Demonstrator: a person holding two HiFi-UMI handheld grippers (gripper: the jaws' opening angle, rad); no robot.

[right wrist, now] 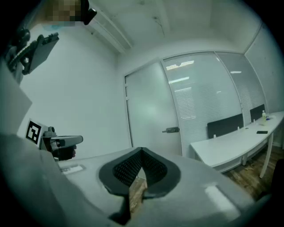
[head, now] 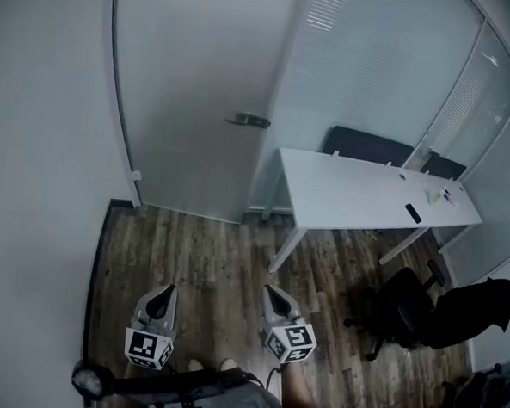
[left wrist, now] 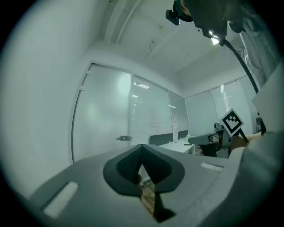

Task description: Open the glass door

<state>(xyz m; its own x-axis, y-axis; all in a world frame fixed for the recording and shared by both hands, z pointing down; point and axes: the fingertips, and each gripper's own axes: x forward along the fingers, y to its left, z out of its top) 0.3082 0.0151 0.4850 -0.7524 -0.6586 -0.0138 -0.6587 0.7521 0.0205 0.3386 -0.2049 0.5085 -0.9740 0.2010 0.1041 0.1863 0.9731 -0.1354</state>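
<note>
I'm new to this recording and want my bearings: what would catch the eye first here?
The tall frosted glass door looks shut straight ahead, its metal handle at its right edge. Right of it a long white desk runs along the glass wall, with a black office chair in front. At the bottom, the left gripper and right gripper point toward the door, jaws together and empty.
</note>
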